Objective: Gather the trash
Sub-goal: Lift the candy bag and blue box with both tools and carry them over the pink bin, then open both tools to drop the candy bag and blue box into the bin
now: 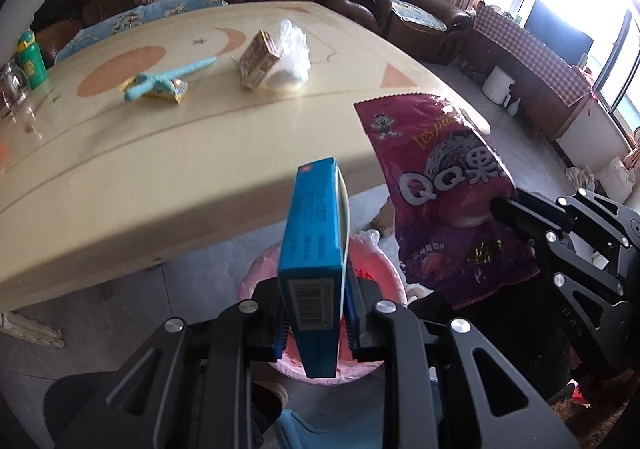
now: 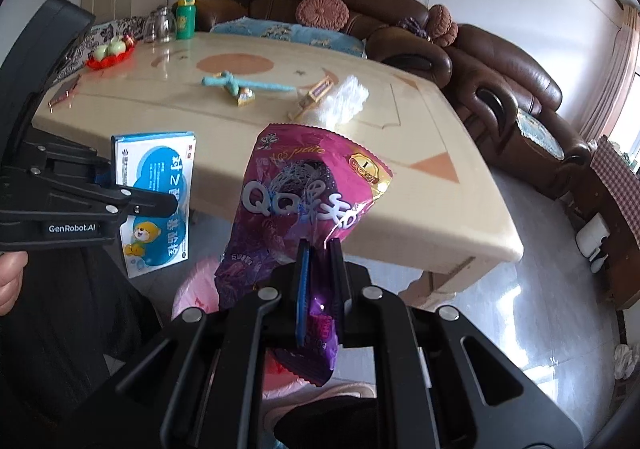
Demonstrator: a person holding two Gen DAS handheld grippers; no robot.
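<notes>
Both claws hang just off the table's (image 1: pixel 120 177) near edge with the pink-lined bin (image 1: pixel 256 273) directly below, the left gripper (image 1: pixel 316 329) clenched on an upright blue box (image 1: pixel 316 233) and the right gripper (image 2: pixel 320 285) pinching a purple snack bag (image 2: pixel 304 185), while more litter waits far across the sofa-backed tabletop.

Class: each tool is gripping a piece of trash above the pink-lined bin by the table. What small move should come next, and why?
Probably lower both a little further, then let go. The left tool clamps the blue medicine box over the pink-lined bin; the right tool pinches the purple snack bag beside it, above the same bin. Both still look well above the rim.
</notes>
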